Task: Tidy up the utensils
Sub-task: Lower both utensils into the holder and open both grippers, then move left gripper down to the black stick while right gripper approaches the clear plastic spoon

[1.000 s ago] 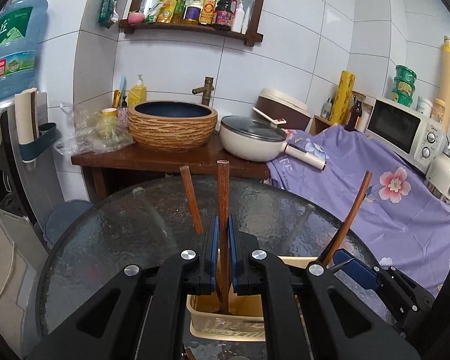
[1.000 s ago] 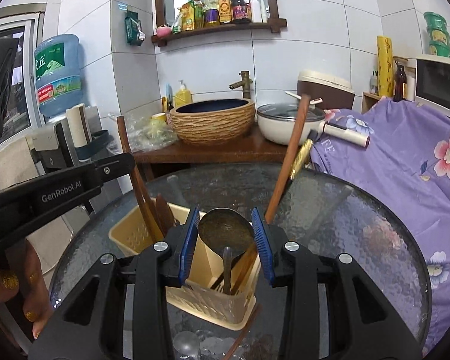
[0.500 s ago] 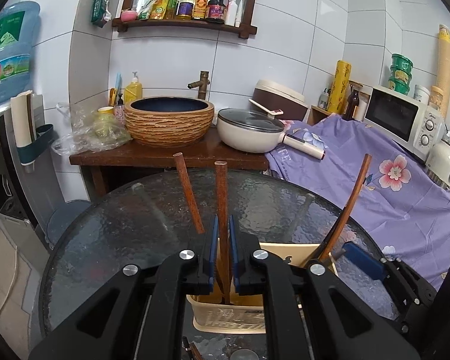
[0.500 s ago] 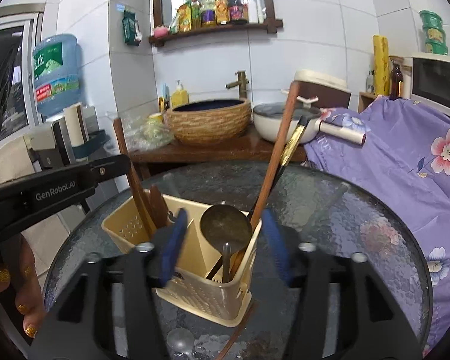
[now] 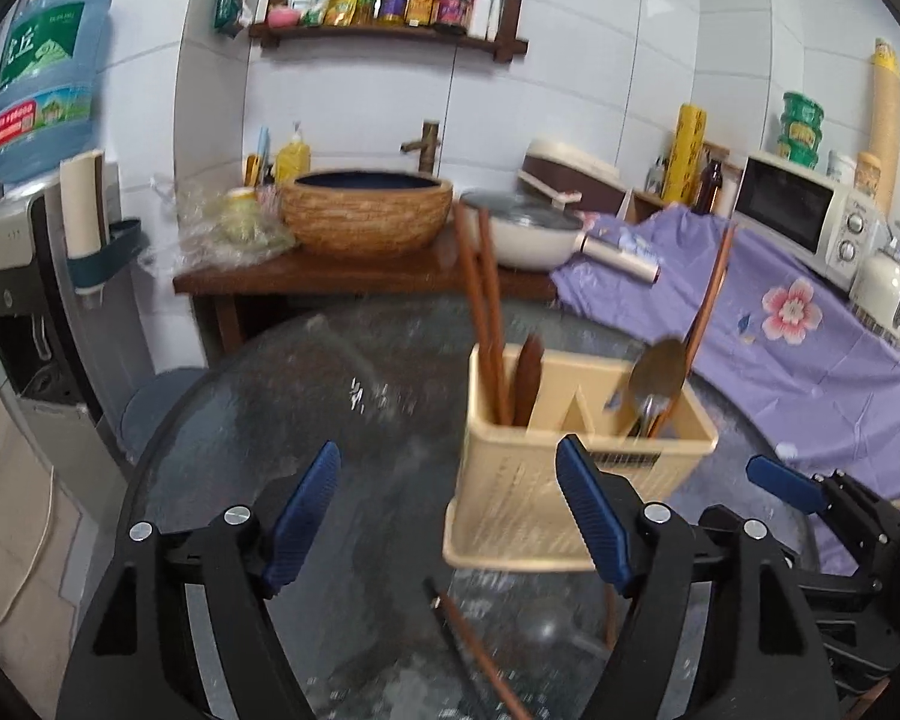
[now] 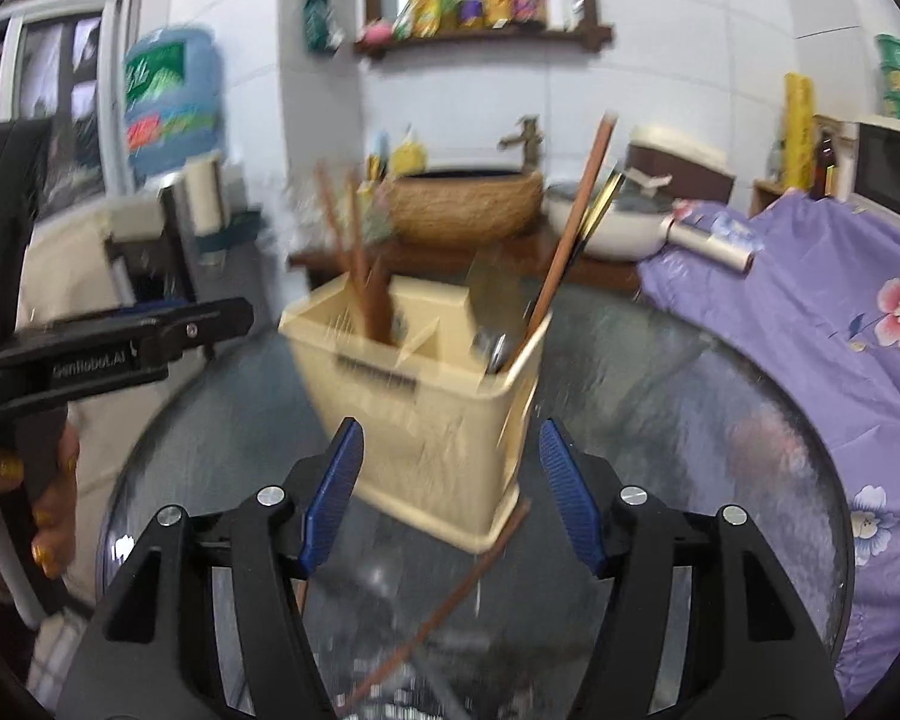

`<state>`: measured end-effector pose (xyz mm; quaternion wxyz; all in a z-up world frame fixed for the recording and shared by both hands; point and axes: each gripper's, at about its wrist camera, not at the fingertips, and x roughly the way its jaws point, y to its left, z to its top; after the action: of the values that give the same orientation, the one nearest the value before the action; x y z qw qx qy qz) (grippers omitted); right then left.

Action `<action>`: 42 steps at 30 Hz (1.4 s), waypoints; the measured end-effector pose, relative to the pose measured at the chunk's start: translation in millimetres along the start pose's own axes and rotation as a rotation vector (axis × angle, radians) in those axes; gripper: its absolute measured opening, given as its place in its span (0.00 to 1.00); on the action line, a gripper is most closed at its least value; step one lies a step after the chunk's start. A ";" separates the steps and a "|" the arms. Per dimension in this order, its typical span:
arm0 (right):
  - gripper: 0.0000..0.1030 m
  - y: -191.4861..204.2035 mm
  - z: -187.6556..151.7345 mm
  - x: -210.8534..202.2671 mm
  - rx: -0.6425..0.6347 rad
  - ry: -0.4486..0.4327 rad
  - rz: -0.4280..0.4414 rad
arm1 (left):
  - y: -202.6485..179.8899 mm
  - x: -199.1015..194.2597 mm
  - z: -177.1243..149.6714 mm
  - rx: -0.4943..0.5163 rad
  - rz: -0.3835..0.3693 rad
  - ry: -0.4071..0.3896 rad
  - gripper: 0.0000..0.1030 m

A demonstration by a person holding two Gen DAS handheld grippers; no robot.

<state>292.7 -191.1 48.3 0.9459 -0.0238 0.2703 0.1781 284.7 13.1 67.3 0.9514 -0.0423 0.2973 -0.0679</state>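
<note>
Standing now free in the far-left compartment of the cream utensil holder (image 5: 576,468), leaning beside its twin: the wooden chopstick (image 5: 491,306) clamped a second ago between the left gripper (image 5: 448,516) pads. Opening wide at this moment, nothing between those jaws, the holder's near-left corner sitting just beyond them. Standing spread apart and bare too, the right gripper (image 6: 450,495), after bracketing the metal ladle (image 5: 657,369) a second earlier; holder sitting just past its fingertips. Resting in the right compartment, bowl up: that ladle, alongside a long wooden handle (image 6: 573,222). Lying flat on the table near both grippers: another wooden stick (image 6: 450,600). Carrying everything: a round dark glass table (image 5: 282,396). Showing beyond: a wooden counter with a woven basin (image 5: 366,213), a white pan (image 5: 534,234), purple floral cloth (image 5: 810,348) and a microwave (image 5: 804,213) at right, a water bottle (image 5: 45,78) far left.
</note>
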 end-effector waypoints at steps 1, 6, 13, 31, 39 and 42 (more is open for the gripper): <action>0.60 3.1 -7.9 3.5 -0.015 0.035 0.016 | 3.3 3.2 -7.8 0.000 0.001 0.027 0.70; 0.60 12.3 -38.0 18.3 -0.067 0.148 0.079 | 11.4 17.4 -44.2 0.023 0.003 0.148 0.67; 0.60 17.6 -63.7 44.1 -0.114 0.284 0.133 | 8.5 30.0 -86.8 0.088 -0.029 0.295 0.49; 0.58 15.8 -80.3 70.1 -0.140 0.406 0.165 | -13.4 38.7 -121.6 0.175 -0.095 0.419 0.35; 0.55 17.9 -74.1 73.1 -0.161 0.413 0.169 | -20.2 51.4 -124.1 0.176 -0.091 0.439 0.27; 0.55 20.8 -73.2 77.4 -0.172 0.421 0.166 | -21.8 56.4 -120.7 0.181 -0.079 0.436 0.25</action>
<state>309.8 -156.9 -53.3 0.8451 -0.1185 0.4466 0.2688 259.4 -22.0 -60.6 0.8612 0.0471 0.4866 -0.1392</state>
